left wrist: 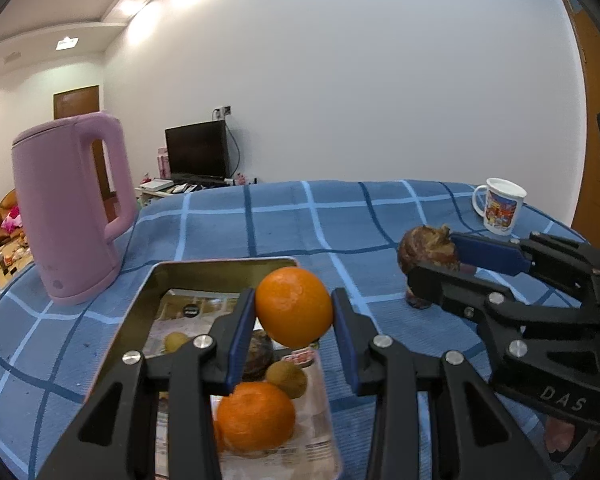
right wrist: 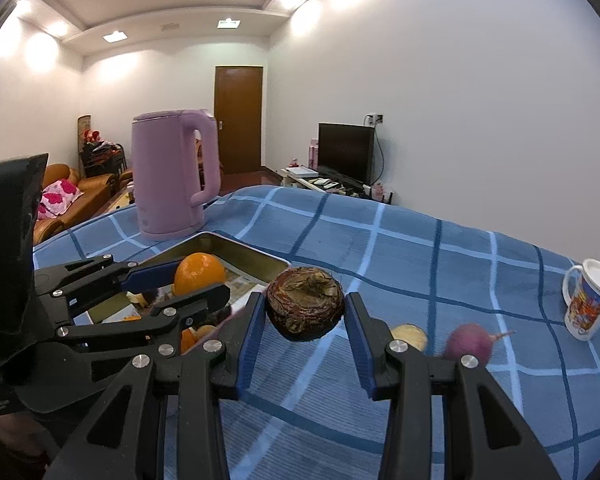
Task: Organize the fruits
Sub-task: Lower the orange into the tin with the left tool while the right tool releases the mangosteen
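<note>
An orange (left wrist: 294,306), clamped in the left gripper (left wrist: 294,312), hangs over the metal tray (left wrist: 140,300), while the right gripper (right wrist: 305,312) pinches a brown fruit (right wrist: 305,309) just beside the tray's right edge.

Left gripper (left wrist: 294,307) and right gripper (right wrist: 305,309), each clamped, side by side.

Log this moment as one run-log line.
left tool: shut on orange, above tin tray | right tool: shut on brown fruit, beside tray
</note>
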A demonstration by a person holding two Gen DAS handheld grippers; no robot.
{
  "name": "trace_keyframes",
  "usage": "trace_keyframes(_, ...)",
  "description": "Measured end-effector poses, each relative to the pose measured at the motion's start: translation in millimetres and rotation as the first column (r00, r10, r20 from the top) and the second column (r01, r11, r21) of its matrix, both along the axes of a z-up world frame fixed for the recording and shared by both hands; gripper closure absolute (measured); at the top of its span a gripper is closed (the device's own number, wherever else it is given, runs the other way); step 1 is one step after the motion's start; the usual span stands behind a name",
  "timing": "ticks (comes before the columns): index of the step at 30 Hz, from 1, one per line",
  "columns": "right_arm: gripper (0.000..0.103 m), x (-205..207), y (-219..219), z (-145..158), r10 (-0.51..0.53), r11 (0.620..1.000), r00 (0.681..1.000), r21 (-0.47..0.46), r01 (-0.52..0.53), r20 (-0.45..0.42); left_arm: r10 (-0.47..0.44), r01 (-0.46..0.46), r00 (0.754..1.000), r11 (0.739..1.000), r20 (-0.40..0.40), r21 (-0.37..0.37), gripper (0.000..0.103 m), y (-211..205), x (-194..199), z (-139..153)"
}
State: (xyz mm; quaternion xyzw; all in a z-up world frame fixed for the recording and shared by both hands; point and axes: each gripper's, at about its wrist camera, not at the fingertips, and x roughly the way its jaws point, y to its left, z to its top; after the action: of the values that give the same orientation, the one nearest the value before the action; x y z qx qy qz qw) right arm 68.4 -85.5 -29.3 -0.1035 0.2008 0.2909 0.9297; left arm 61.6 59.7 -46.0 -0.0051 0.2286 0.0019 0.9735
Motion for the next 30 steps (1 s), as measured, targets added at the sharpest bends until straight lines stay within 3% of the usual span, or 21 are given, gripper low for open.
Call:
trace_keyframes(17,0.06,-0.6,35.9,0.6,0.065,0.998,0.998,0.003,-0.065,-0.027,0.093,-0.096,0.994,0.995,-0.065,-0.039,0.063,56.9,-2.3,-2.9)
trace_keyframes(30,0.06,-2.7,69.4,-9.8,0.121,0.992,0.991,-0.026,-0.122,-0.05,0.101,-0.105,0.989,0.994,-0.112,-0.032,0.063,67.4,-3.1,-9.7)
